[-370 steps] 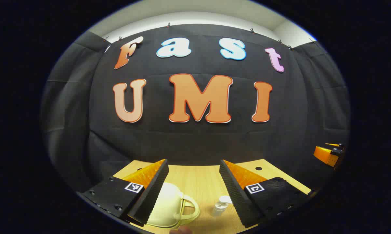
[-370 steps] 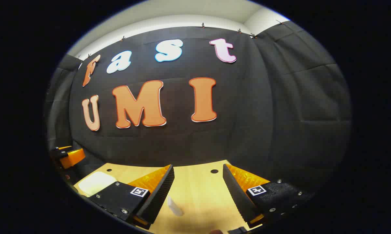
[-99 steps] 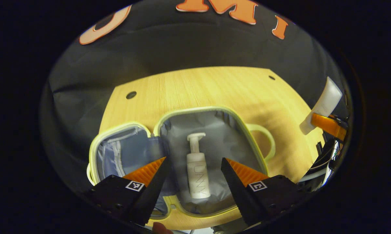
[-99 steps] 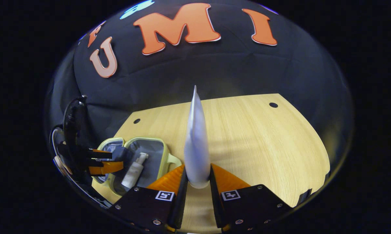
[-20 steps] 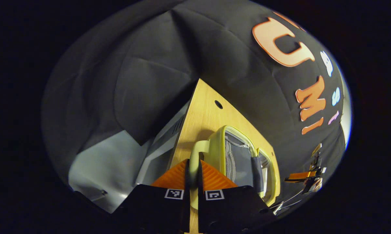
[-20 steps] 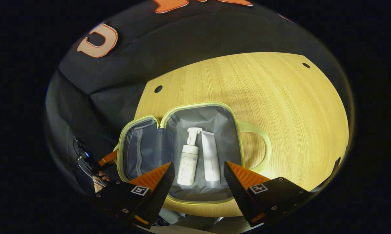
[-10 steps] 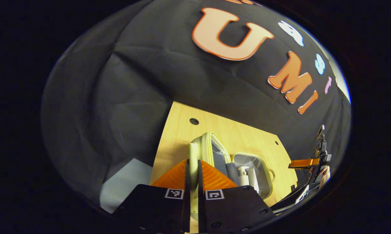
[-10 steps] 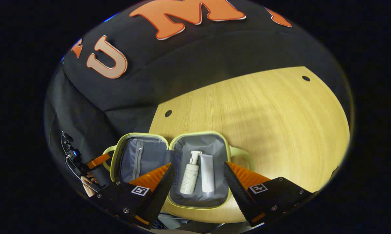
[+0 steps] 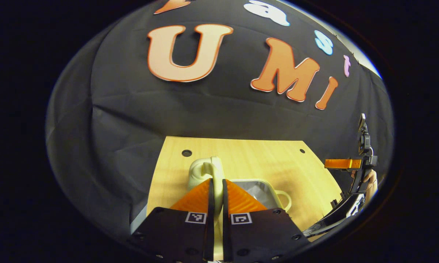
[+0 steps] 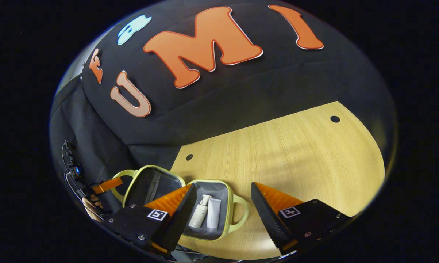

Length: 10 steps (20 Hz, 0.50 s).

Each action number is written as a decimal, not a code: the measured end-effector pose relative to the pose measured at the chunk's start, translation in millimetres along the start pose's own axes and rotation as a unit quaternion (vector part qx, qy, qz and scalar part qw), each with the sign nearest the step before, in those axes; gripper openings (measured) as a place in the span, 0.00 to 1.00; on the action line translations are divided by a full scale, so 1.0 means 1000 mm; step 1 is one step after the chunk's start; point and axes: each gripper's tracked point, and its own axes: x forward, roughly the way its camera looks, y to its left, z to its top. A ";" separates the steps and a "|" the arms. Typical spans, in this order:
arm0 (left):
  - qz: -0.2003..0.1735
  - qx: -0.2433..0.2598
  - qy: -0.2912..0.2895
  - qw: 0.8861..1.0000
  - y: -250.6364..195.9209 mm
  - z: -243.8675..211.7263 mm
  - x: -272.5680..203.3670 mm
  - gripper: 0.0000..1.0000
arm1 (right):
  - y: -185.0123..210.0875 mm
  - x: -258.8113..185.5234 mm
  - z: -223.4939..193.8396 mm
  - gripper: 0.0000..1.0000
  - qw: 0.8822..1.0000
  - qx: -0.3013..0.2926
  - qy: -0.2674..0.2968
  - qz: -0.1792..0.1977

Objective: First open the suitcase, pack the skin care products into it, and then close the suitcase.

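Observation:
A pale yellow-green suitcase (image 10: 229, 223) lies open on the wooden table (image 10: 296, 153). In its grey-lined base lie a white pump bottle (image 10: 199, 215) and a white tube (image 10: 214, 217) side by side. The lid (image 10: 150, 184) stands tilted up from the table. My left gripper (image 9: 215, 180) is shut on the lid's handle (image 9: 204, 170); in the right gripper view that left gripper (image 10: 104, 186) holds the handle (image 10: 119, 179) at the case's left end. My right gripper (image 10: 223, 185) hangs open above the near edge of the case, holding nothing.
The base's own handle (image 10: 241, 213) points toward the bare right part of the table. Round holes (image 10: 335, 119) sit in the tabletop near its far edge. A hand (image 10: 91, 202) holds the left gripper. In the left gripper view the right gripper (image 9: 341, 163) hangs over the table's right side.
My left gripper has swung the lid up off the table by its handle. My right gripper has drawn back from the case, which now looks smaller and lower in its view.

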 end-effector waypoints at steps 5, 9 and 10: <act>0.056 0.068 0.010 0.996 -0.088 0.002 0.025 0.10 | -0.047 -0.034 0.016 0.95 1.000 0.001 -0.005 0.011; 0.109 0.160 0.029 0.981 -0.155 -0.009 0.054 0.10 | -0.090 -0.055 0.019 0.95 1.000 -0.017 -0.005 0.009; 0.116 0.176 0.037 0.977 -0.175 -0.016 0.064 0.12 | -0.102 -0.058 0.016 0.95 1.000 -0.018 0.000 0.006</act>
